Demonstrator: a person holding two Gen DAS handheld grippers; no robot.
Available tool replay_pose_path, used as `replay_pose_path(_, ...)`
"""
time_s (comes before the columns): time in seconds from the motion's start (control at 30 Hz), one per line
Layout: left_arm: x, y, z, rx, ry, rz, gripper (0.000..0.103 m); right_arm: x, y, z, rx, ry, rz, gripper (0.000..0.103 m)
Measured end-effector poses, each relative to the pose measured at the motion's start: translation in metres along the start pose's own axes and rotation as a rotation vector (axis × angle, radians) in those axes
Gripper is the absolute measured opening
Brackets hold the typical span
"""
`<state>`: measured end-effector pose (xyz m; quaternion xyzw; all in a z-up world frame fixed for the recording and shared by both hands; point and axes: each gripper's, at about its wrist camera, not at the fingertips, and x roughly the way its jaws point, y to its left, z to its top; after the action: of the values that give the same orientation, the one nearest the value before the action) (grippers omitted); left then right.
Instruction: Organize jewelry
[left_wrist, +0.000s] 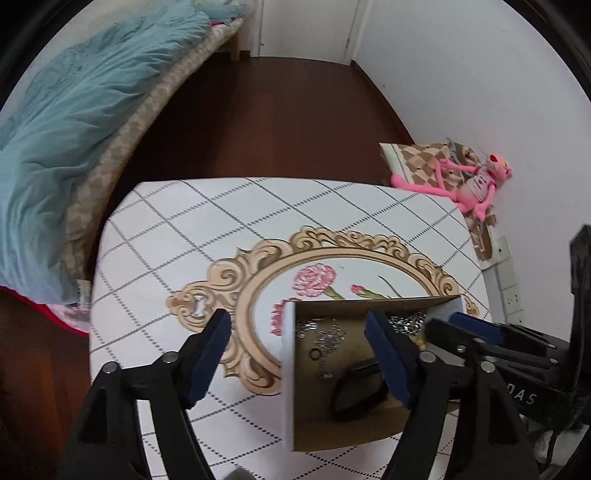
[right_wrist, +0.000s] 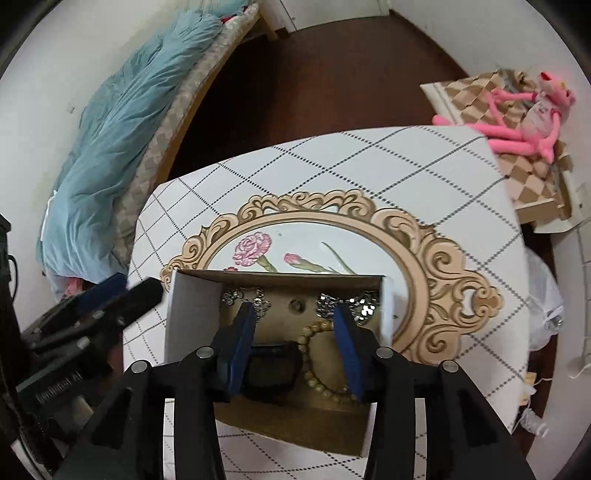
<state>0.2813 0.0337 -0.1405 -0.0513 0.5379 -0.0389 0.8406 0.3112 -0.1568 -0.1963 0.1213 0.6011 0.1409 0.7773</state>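
The surface (right_wrist: 443, 177), with its grid-and-oval print, carries an open cardboard box (right_wrist: 192, 306) over the near half of the oval, closer to the near edge than the far one. We judge the sorting step to be in hand: the jewelry already lies in the box.

The box's long axis runs side to side in the right wrist view, its open top facing up. Inside lie a black watch (right_wrist: 273, 369) near the near wall, a beaded bracelet (right_wrist: 314, 354) beside it, and silver chains (right_wrist: 351, 306) along the far wall.

We hold the left tongs (left_wrist: 299, 354) spread wide astride the box's left wall, pinching nothing. The right tongs (right_wrist: 295, 350) stand partly spread above the watch and bracelet, pinching nothing.

The next move, we judge, calls for lowering the right tongs onto one piece without snagging the chains.
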Motion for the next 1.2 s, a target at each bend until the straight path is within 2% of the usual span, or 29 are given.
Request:
replay_pose_path(0.03,-0.003,0.002,-0.001,0.000,-0.010,0.012,0.092,-0.004,0.001,-0.003,-0.004,-0.012,-0.016,0.046)
replay_pose_path(0.1,-0.009,0.004,-0.005,-0.001,-0.031,0.047,0.094,-0.009,0.002,-0.008,-0.017,-0.025,-0.063,0.046)
replay_pose_path(0.17,-0.016,0.007,-0.011,-0.004,-0.049,0.085,0.095,-0.015,0.002,-0.018,-0.019,-0.042,-0.142,0.052)
replay_pose_path(0.2,-0.019,0.008,-0.017,-0.007,-0.060,0.104,0.096,-0.017,0.001,-0.022,-0.021,-0.046,-0.171,0.064)
replay_pose_path(0.23,-0.020,0.008,-0.020,-0.007,-0.067,0.119,0.102,-0.020,0.002,-0.029,-0.026,-0.055,-0.213,0.079)
replay_pose_path(0.3,-0.024,0.007,-0.030,0.001,-0.076,0.152,0.103,-0.022,0.004,-0.039,-0.040,-0.060,-0.282,0.096)
replay_pose_path(0.4,-0.026,0.006,-0.046,-0.001,-0.073,0.178,0.103,-0.029,0.008,-0.058,-0.056,-0.077,-0.352,0.097)
replay_pose_path(0.57,-0.037,0.003,-0.063,-0.008,-0.073,0.183,0.103,-0.048,0.009,-0.079,-0.047,-0.113,-0.372,0.097)
replay_pose_path(0.67,-0.052,-0.002,-0.072,-0.009,-0.089,0.177,0.103,-0.065,0.014,-0.090,-0.041,-0.139,-0.366,0.101)
replay_pose_path(1.2,-0.194,-0.024,-0.123,0.007,-0.293,0.149,0.103,-0.209,0.060,-0.160,-0.089,-0.371,-0.380,0.102)
